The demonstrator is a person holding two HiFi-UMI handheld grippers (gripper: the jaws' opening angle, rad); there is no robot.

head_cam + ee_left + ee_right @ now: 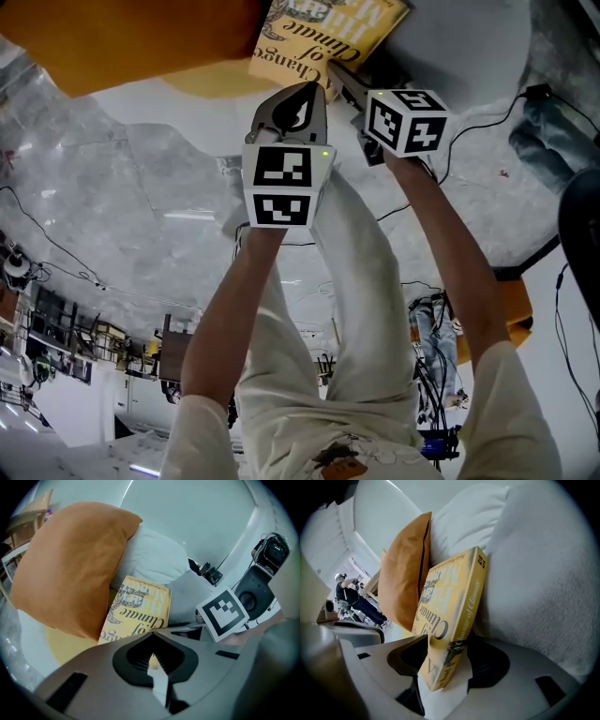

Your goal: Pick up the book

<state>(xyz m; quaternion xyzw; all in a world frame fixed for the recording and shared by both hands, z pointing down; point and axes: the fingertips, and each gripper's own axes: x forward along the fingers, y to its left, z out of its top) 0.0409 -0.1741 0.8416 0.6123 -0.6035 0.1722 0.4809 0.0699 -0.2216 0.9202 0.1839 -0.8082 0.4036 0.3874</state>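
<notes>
The right gripper [443, 665] is clamped on the lower end of the yellow book [452, 606], which stands up between its jaws with the spine showing. The book sits between an orange pillow [405, 569] and a white cushion [534, 573]. The left gripper [152, 660], jaws pressed together on nothing, hangs just short of the book's cover

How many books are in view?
1: the yellow book, its edge clamped in the right claw, partly under the orange cushion. More could be hidden behind it.

Grey left gripper [307, 90], black-and-white marker cube [281, 184], white short sleeves [202, 427]
</notes>
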